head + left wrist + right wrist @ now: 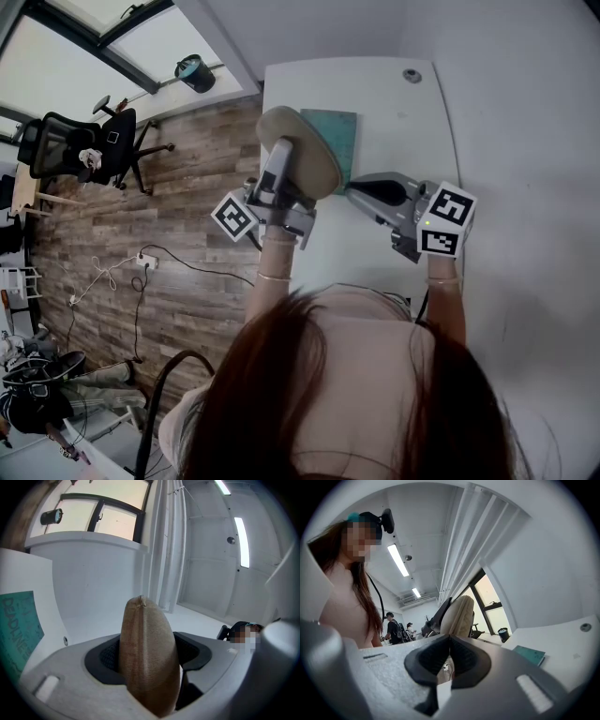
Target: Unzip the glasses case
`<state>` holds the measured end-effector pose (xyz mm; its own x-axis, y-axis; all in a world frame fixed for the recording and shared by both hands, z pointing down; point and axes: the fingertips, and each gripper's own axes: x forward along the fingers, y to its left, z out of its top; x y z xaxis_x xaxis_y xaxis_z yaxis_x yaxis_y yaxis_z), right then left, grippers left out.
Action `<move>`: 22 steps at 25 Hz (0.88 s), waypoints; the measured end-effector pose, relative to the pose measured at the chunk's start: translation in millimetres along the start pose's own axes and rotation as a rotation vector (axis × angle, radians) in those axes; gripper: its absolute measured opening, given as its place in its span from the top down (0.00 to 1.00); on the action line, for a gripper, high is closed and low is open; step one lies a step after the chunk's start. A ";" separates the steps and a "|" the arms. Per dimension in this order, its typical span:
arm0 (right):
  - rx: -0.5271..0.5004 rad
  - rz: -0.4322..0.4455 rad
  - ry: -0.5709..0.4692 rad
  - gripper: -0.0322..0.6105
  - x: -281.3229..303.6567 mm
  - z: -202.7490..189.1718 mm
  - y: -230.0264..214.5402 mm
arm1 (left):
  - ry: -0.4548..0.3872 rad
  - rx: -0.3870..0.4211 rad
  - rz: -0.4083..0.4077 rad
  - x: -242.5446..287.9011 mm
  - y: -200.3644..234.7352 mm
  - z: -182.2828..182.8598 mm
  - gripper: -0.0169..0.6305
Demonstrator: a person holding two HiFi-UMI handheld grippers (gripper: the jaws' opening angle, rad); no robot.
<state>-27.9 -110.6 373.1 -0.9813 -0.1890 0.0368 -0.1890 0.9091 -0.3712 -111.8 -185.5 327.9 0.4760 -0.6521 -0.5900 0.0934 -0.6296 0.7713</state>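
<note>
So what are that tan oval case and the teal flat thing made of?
Tan oval glasses case: looks like matte woven fabric, with fine weave texture and a stitched seam. Flat teal booklet: probably paper or card, dull cover with printed lettering; hard to be sure.

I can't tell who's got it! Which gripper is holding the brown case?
The left gripper clamps the glasses case; the right gripper's jaws are closed beside it.

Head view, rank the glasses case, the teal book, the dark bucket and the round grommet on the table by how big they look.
1. glasses case, held nearer the camera
2. teal book, partly hidden behind it
3. bucket
4. grommet
</note>
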 end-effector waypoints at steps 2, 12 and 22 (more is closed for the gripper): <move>-0.001 0.000 -0.003 0.94 -0.2 0.7 2.2 | -0.017 -0.011 0.008 -0.4 -0.7 0.7 0.48; 0.004 -0.002 0.009 0.94 5.7 -11.5 4.6 | -0.077 -0.059 0.042 -10.9 10.4 4.2 0.48; 0.008 0.002 0.040 0.94 25.7 -21.8 -7.2 | -0.120 -0.104 0.082 -13.7 32.9 20.7 0.48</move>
<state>-52.6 -114.0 397.0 -0.9824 -0.1720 0.0728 -0.1867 0.9064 -0.3790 -133.4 -206.0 356.4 0.3789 -0.7491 -0.5434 0.1513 -0.5292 0.8349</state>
